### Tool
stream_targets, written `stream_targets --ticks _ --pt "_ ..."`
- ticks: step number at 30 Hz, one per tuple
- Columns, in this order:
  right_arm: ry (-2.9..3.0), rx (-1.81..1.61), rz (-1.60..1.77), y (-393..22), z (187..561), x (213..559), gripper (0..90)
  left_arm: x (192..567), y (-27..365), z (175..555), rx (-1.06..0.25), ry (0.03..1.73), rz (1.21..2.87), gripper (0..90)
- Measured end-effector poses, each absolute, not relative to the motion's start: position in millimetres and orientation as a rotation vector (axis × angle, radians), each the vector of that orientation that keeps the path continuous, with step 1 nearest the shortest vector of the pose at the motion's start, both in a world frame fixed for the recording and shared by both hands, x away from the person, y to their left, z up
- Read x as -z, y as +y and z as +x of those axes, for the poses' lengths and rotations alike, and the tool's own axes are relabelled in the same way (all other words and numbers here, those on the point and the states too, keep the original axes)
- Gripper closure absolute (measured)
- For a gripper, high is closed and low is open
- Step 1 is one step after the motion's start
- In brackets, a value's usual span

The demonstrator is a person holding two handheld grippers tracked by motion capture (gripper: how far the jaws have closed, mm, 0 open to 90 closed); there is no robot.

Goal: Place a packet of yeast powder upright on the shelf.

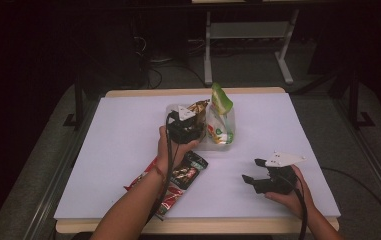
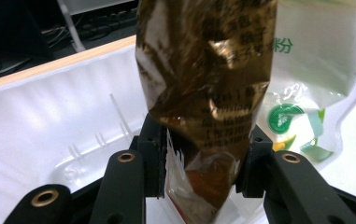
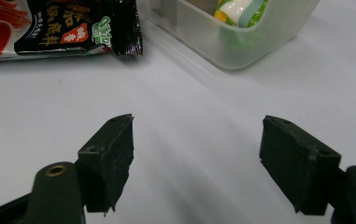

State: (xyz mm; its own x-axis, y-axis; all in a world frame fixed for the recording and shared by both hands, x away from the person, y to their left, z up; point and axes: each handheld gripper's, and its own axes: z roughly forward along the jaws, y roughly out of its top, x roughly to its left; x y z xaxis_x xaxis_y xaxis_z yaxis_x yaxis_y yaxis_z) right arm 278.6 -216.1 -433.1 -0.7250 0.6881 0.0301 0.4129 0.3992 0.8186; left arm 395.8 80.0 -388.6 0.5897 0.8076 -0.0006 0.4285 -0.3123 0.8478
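- While the left gripper (image 1: 185,125) hangs over the clear tub (image 1: 170,107) near the table's (image 1: 118,150) far edge, the high view shows a gold bag (image 1: 198,111) standing upright in it, just past that gripper and hard against a green bag (image 1: 220,117). The right gripper (image 1: 257,176) rests well apart, toward the near right corner, pointing left with nothing in it. A red-and-black bag (image 1: 178,182) lies flat by the near edge, partly under the left forearm.
- In the left gripper view the gold bag (image 2: 208,84) rises between the two jaws, its long axis straight up and its crumpled bottom down among the pads. The pads (image 2: 250,163) look close on either side, the right one touching the foil and the left with a sliver of gap, so I take it for a loosened grip, bag between but not squeezed. The green bag (image 2: 306,70) leans just beside it, and the tub (image 2: 49,112) wall curves off behind.
- In the right gripper view the jaws stand wide apart over bare table (image 3: 194,140), holding nothing. The tub (image 3: 241,51) sits ahead and a little right, the red-and-black bag (image 3: 63,28) ahead and left.
- My guess: the gold bag is in place, and the left hand need only draw straight back and up. The red-and-black bag lies nearer the left hand than the right.
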Motion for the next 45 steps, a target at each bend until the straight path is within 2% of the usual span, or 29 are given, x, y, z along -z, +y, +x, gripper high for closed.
stream_targets --ticks 7,12,23,45 --pt "2.360 -1.238 0.958 -214.9 278.9 434.6 26.2 380.2 84.3 390.2 -0.526 0.952 1.930 56.1" --pt "2.352 -1.252 0.946 -214.5 278.2 433.3 26.7 377.9 84.8 386.7 -0.542 0.935 1.944 58.8" --pt "2.358 -1.242 0.950 -214.2 278.5 434.0 26.7 376.7 89.7 383.6 -0.524 0.916 1.942 57.2" --pt "2.373 -1.223 0.948 -211.1 277.4 435.5 26.8 367.1 117.0 360.4 -0.519 0.788 1.985 41.9"
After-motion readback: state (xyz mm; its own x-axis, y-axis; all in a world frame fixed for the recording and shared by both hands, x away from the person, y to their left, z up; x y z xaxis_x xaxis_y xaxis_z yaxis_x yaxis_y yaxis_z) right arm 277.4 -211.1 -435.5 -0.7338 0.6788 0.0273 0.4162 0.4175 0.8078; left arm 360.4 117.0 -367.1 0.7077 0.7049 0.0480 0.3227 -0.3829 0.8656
